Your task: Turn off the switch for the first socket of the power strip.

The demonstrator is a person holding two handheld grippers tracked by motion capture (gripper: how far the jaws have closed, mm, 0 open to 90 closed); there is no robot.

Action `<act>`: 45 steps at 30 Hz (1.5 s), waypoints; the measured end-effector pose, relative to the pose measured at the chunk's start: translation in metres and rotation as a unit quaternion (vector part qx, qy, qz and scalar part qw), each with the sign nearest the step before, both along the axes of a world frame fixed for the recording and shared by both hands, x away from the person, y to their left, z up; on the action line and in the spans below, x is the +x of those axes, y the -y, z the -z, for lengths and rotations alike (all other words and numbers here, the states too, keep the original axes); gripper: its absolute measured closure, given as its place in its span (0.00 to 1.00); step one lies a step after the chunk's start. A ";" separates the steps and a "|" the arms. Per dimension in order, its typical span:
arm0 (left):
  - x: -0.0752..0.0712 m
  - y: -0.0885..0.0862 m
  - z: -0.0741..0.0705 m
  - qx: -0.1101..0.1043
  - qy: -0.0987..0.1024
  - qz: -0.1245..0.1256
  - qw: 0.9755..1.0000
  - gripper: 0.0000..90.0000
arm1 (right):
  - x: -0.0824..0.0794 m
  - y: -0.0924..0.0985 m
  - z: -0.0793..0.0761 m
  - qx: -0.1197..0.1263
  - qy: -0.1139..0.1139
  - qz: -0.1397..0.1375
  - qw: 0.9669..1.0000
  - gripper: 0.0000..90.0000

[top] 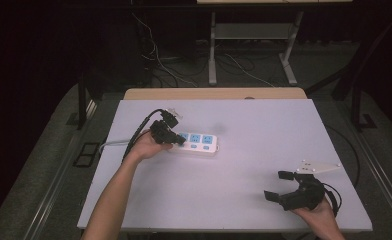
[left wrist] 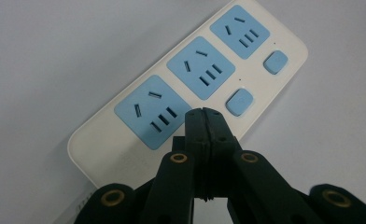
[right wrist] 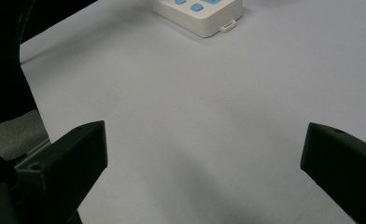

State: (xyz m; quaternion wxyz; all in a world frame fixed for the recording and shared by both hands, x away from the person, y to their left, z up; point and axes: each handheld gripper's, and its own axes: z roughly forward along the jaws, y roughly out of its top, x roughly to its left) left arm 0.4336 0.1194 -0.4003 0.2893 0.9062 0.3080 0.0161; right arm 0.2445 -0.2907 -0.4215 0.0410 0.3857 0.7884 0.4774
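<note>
1. The white table [top: 244,200] carries the power strip [top: 196,142] at its left-centre.
2. The left gripper [left wrist: 204,114], jaws closed on nothing, should be pressed squarely onto the strip's blue switch [left wrist: 239,102].
3. The right gripper [top: 275,186] is held wide open, well apart.

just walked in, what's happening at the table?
A person holds a gripper in each hand at a white table. The left gripper, jaws shut with nothing between them, has its tips over the white power strip, close to the strip's end where a blue switch would sit beside the nearest blue socket; whether it touches is unclear. The right gripper sits open near the table's front right, away from the strip, holding nothing.
</note>
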 end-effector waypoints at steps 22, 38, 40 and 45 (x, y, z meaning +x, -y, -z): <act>0.001 0.001 0.005 -0.006 0.001 0.003 1.000 1.00 | 0.000 0.000 0.001 -0.003 -0.001 -0.001 1.000 0.00; 0.001 -0.002 0.010 -0.031 -0.006 -0.010 0.999 1.00 | -0.002 -0.001 0.000 -0.003 -0.002 -0.003 1.000 0.00; -0.001 -0.003 0.011 -0.029 0.000 -0.012 1.000 1.00 | -0.002 0.000 0.000 -0.003 -0.001 -0.002 1.000 0.00; -0.004 -0.009 0.016 -0.063 0.000 -0.031 0.998 1.00 | -0.002 0.001 0.000 -0.001 0.002 -0.002 1.000 0.00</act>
